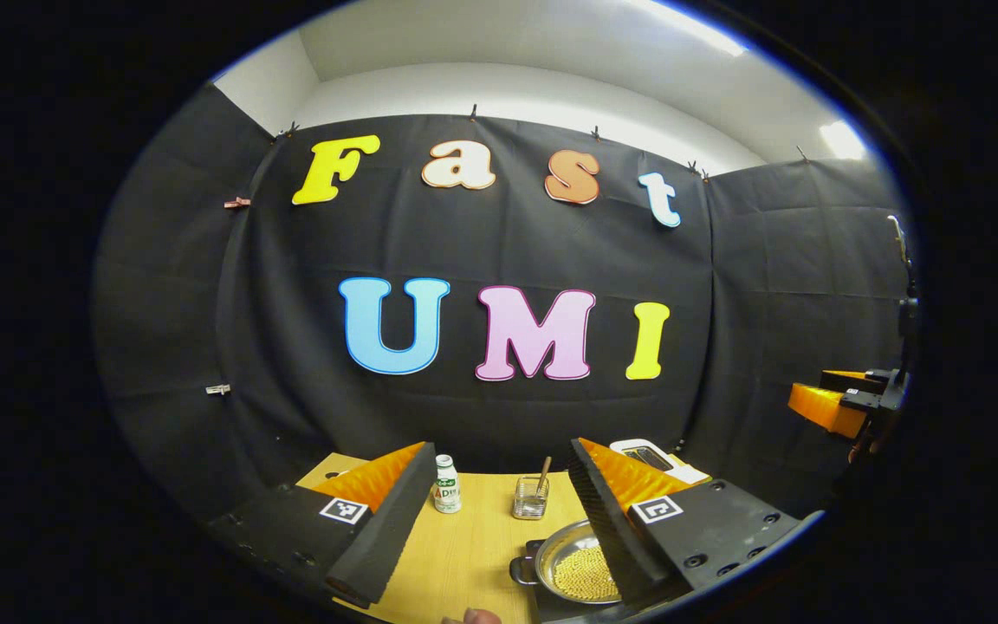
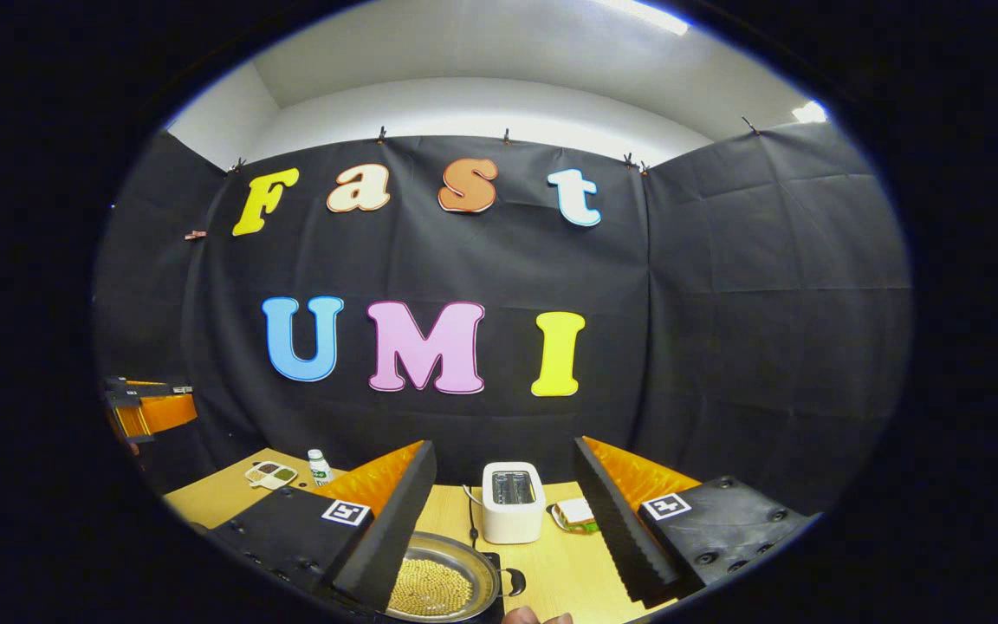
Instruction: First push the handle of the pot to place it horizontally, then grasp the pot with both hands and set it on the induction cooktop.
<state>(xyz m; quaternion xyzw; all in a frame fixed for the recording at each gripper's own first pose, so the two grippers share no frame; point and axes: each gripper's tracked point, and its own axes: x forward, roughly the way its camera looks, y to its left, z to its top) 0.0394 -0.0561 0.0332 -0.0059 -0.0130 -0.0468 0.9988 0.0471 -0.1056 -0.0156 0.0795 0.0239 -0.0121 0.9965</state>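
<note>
We are holding both grippers high above the table [image 1: 464, 555], jaws spread wide and gripping nothing. The left gripper [image 1: 499, 520] is looking down at the pot [image 1: 581, 568] at the lower right of its frame, partly behind its right finger; the right gripper [image 2: 503, 520] is seeing the pot [image 2: 443, 585] at bottom centre-left, by its left finger. So the pot is sitting between our hands — below both. A small loop handle [image 2: 515, 579] is poking from the rim on the right gripper's side, so that hand looks nearer for the push. We are not making out the cooktop clearly.
</note>
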